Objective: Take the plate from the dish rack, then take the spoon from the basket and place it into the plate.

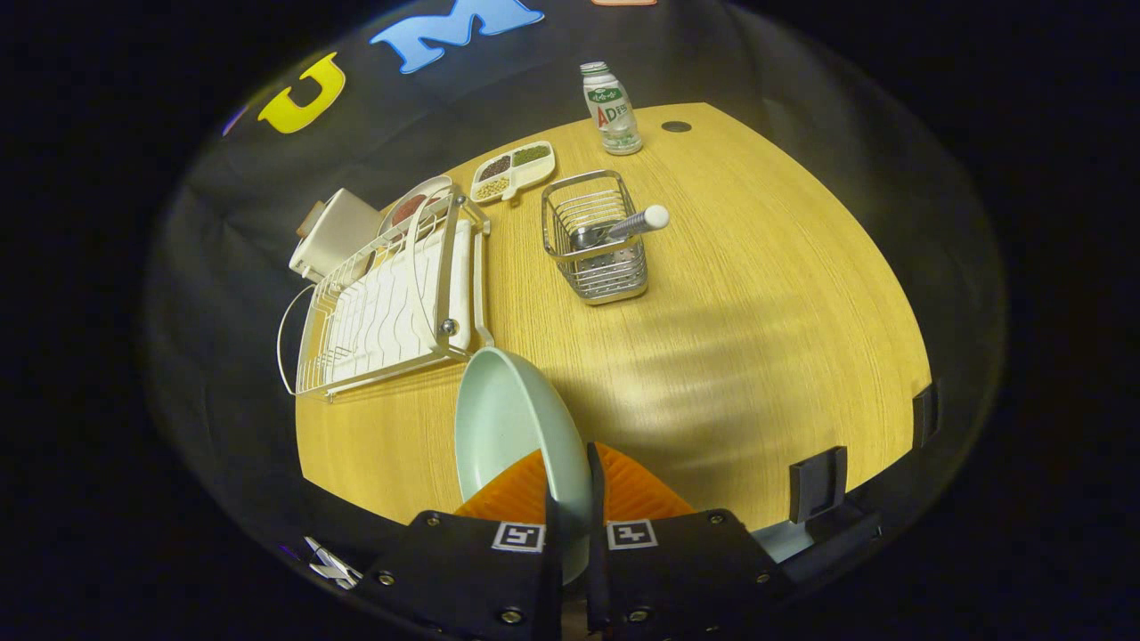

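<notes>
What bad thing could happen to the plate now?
1. The gripper pinches the pale green plate only by its rim, so the plate stands on edge above the wooden table. It might slip or swing and drop.
2. The plate hangs close to the corner of the white dish rack. A careless move could knock them together.
3. The spoon leans in the wire basket; pulling it out later could tip the basket.

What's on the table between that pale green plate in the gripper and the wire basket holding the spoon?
Nothing: in the gripper view, only bare wooden table separates the pale green plate from the wire basket.
</notes>
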Demonstrator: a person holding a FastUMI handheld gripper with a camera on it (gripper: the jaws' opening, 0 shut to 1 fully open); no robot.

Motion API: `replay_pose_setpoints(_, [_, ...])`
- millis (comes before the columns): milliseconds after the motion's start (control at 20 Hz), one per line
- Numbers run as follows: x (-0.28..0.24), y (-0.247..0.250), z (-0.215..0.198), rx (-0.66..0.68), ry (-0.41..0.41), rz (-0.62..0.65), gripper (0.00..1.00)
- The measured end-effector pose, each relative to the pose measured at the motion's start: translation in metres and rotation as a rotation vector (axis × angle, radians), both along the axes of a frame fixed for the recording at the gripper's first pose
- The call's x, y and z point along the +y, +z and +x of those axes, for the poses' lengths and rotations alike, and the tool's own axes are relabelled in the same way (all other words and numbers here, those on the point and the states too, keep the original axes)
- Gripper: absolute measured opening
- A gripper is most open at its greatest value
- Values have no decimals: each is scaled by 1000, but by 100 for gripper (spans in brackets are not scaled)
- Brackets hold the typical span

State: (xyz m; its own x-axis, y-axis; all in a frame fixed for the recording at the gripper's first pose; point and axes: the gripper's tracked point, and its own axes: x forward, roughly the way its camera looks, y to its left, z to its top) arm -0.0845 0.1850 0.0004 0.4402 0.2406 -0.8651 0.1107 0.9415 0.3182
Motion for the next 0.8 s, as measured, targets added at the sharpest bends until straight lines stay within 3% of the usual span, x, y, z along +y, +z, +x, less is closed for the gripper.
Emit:
replay_pose_setpoints(150, [6, -13, 4, -32, 28, 15, 11])
replay_pose_setpoints(350, [0, -36, 6, -25, 30, 25, 18])
replay_pose_setpoints(450, [-14, -43, 12, -62, 11, -14, 18])
replay_pose_setpoints(600, [-12, -58, 11, -73, 13, 29, 18])
replay_pose_setpoints(800, [-24, -27, 17, -218, 30, -23, 19])
